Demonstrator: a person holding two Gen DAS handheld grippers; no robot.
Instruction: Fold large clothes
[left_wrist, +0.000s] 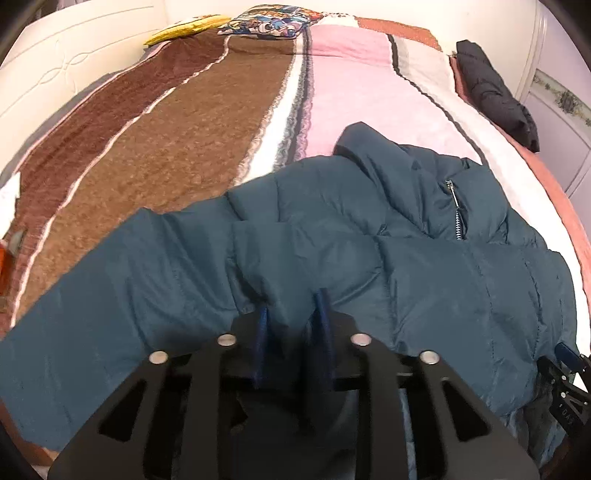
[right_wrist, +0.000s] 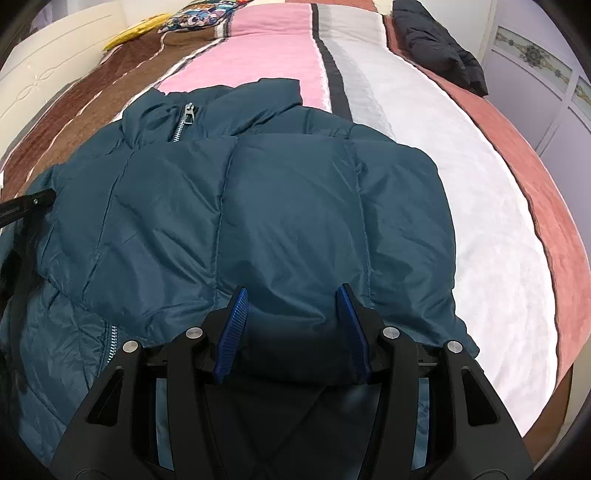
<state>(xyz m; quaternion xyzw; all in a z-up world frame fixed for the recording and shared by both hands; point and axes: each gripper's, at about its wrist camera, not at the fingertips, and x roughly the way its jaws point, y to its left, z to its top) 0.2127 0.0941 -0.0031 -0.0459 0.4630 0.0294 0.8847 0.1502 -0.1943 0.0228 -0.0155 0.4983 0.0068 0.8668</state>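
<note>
A teal puffer jacket (left_wrist: 406, 258) lies on the bed, its collar and zipper (left_wrist: 456, 210) pointing away from me and one sleeve (left_wrist: 92, 295) stretched out to the left. My left gripper (left_wrist: 291, 304) pinches a raised ridge of the jacket where the sleeve meets the body, with fabric filling the gap between its blue pads. In the right wrist view, my right gripper (right_wrist: 291, 299) holds a thick puffed fold of the jacket (right_wrist: 258, 203) at its near edge, the pads pressed against both sides. The jacket's right side is folded over the body.
The bed carries a striped blanket (left_wrist: 184, 147) in brown, white, pink and rust. A black garment (left_wrist: 495, 96) lies at the far right edge. A yellow item (left_wrist: 184, 29) and a patterned pillow (left_wrist: 273, 20) sit by the white headboard (left_wrist: 74, 66). A wardrobe (right_wrist: 535, 92) stands on the right.
</note>
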